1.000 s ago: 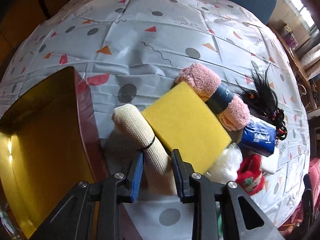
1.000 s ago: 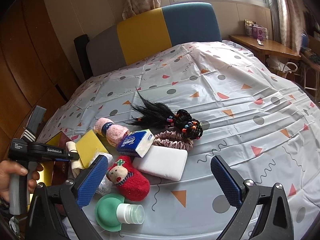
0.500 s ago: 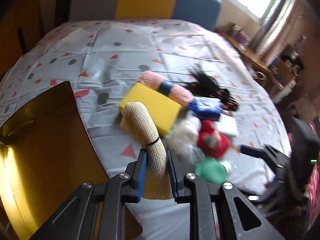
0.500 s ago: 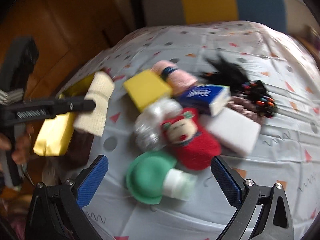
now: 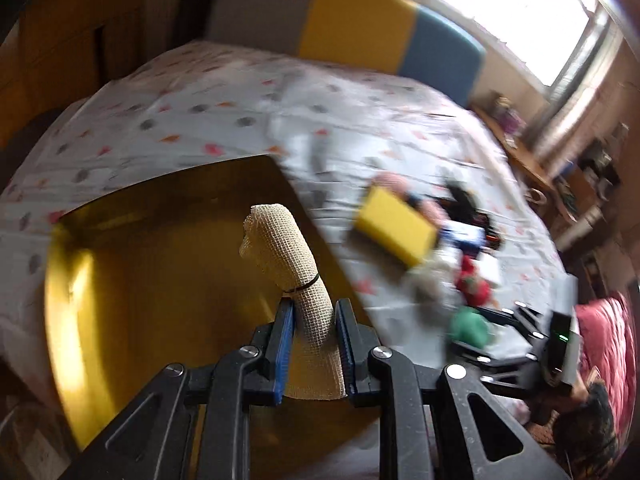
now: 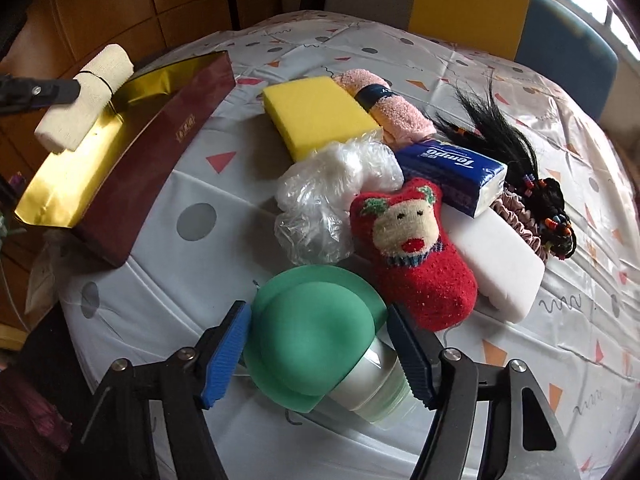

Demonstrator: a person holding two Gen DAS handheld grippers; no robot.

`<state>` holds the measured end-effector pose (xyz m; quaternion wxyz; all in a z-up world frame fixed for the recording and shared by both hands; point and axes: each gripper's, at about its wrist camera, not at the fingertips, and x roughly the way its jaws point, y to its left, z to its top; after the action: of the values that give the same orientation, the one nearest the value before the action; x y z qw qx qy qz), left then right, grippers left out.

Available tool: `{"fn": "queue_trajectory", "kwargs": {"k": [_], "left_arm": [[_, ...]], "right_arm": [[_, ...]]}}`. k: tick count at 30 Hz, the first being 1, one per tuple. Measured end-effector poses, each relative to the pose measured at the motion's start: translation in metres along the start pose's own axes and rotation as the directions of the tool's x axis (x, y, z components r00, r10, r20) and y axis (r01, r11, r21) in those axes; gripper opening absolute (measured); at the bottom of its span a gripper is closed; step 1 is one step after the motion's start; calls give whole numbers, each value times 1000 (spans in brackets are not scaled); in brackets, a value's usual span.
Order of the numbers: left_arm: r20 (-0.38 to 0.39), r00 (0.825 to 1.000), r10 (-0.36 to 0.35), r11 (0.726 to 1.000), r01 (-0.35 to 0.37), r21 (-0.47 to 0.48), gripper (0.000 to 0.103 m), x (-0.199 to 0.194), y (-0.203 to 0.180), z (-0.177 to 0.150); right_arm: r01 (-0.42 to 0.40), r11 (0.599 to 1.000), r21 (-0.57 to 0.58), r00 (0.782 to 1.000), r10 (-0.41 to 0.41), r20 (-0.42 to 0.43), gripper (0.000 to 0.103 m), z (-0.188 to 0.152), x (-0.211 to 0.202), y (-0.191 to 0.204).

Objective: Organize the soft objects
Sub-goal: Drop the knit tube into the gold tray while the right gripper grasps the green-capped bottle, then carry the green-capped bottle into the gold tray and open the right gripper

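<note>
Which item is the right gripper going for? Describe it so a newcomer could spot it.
On the patterned tablecloth, look at the near end of the pile, just in front of the red reindeer sock. The green-capped bottle lies on its side between the right gripper fingers: a wide, smooth green dome on a translucent body.

Left gripper (image 5: pixel 314 320) pointed steeply downward, fingers (image 5: pixel 283 344) clamped tight on beige mesh cloth roll (image 5: pixel 298 280), roll standing up between them. Right gripper (image 6: pixel 318 334) also pitched down, jaws just closing in, blue fingers (image 6: pixel 224 356) flanking green-capped bottle (image 6: pixel 316 348); contact with cap unclear.
</note>
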<state>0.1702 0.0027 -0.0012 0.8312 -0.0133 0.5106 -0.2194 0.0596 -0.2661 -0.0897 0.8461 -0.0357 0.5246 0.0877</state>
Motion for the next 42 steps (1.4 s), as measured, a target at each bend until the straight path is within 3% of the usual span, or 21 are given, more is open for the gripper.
{"fn": "queue_trajectory", "kwargs": {"k": [4, 11, 14, 18, 23, 29, 31, 35, 37, 42], "left_arm": [[-24, 998, 64, 997, -64, -33, 20, 24, 27, 16], [-38, 995, 94, 995, -95, -22, 25, 74, 15, 51], [-62, 996, 69, 997, -71, -27, 38, 86, 12, 56], [-31, 997, 64, 994, -66, -82, 44, 76, 15, 50], [60, 990, 126, 989, -120, -90, 44, 40, 14, 20], [190, 955, 228, 973, -229, -20, 44, 0, -10, -32], [191, 955, 228, 973, -228, -22, 44, -4, -14, -48], [137, 974, 181, 983, -175, -58, 44, -3, -16, -69], [143, 973, 182, 983, -176, -50, 44, -7, -20, -80], [256, 934, 248, 968, -252, -16, 47, -24, -34, -92]], "right_arm": [[-15, 1000, 27, 1000, 16, -5, 70, 2, 2, -4], [-43, 998, 41, 999, 44, -27, 69, -1, 8, -3], [-20, 1000, 19, 999, 21, -29, 66, -1, 11, 2], [-19, 999, 31, 999, 20, -26, 65, -3, 10, -1], [-17, 1000, 26, 999, 18, -27, 65, -3, 10, -1], [-53, 995, 79, 998, 54, -21, 66, -3, 10, -6], [-52, 995, 84, 998, 54, -16, 67, -4, 10, -6], [-60, 994, 93, 998, 61, -10, 69, -5, 9, -7], [-64, 994, 92, 998, 66, -11, 71, -4, 9, -5], [-21, 998, 65, 1000, 22, -14, 70, -6, 9, 1]]}}
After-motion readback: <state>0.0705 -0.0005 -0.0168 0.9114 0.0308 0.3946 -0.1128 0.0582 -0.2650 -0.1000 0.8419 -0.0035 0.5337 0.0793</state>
